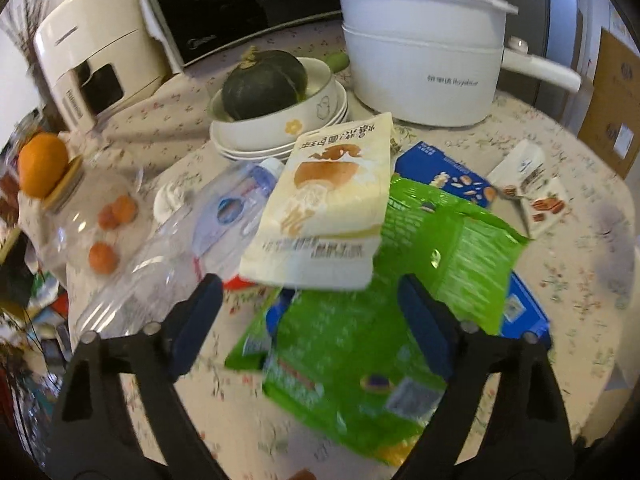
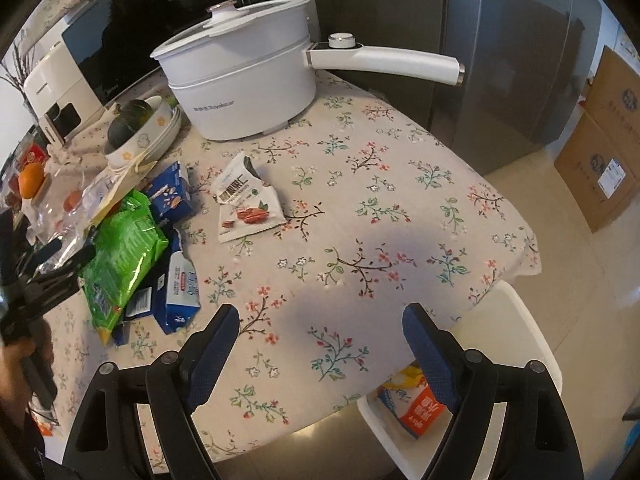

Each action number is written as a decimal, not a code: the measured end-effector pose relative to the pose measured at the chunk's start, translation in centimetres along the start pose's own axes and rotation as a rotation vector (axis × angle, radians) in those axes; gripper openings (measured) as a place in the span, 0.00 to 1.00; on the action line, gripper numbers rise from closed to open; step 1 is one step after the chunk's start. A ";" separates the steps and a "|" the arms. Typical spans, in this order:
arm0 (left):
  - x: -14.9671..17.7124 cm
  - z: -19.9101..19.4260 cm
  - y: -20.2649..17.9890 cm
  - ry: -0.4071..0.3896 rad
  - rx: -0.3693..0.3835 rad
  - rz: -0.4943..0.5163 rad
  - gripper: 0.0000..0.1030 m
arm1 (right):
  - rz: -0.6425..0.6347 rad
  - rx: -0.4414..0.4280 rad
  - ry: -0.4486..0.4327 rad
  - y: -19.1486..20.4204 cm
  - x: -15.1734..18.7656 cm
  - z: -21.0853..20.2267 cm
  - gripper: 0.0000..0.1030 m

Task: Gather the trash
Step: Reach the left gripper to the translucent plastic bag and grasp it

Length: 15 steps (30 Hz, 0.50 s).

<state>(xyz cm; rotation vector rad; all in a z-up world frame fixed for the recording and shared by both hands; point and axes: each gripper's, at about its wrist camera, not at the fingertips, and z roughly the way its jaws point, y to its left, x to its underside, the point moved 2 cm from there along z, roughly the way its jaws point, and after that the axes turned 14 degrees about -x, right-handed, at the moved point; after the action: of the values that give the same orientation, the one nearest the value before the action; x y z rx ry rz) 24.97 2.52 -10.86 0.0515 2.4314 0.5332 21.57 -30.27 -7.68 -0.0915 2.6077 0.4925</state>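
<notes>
A heap of trash lies on the flowered tablecloth [image 2: 360, 208]: a cream bread bag [image 1: 328, 200], a green wrapper [image 1: 360, 320], blue cartons [image 1: 440, 176] and a clear plastic bottle [image 1: 224, 208]. A white nut packet [image 2: 248, 204] lies apart from the heap. My left gripper [image 1: 308, 292] hovers open just over the heap, with the green wrapper and the cream bag's lower edge below its gap and neither pad touching them. My right gripper [image 2: 322, 316] stands open above bare cloth near the table's edge, empty. A white bin [image 2: 532, 328] beside the table holds an orange and white packet [image 2: 420, 412].
A white electric pot [image 2: 240, 92] with a long handle stands at the back. Stacked bowls [image 1: 276, 136] hold a dark squash [image 1: 264, 84]. An air fryer [image 1: 92, 48], a clear jar [image 1: 84, 216] with an orange, a fridge [image 2: 500, 60] and cardboard boxes [image 2: 600, 140] surround the table.
</notes>
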 end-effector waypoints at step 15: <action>-0.5 -1.9 3.1 -0.008 0.064 -0.163 0.02 | 0.010 -0.020 -0.013 0.3 0.0 -0.5 0.83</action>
<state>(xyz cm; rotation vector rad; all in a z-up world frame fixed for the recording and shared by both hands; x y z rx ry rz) 23.97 4.55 -8.03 -0.1159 2.4178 0.3817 21.32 -30.20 -7.16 -0.0820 2.5923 0.5205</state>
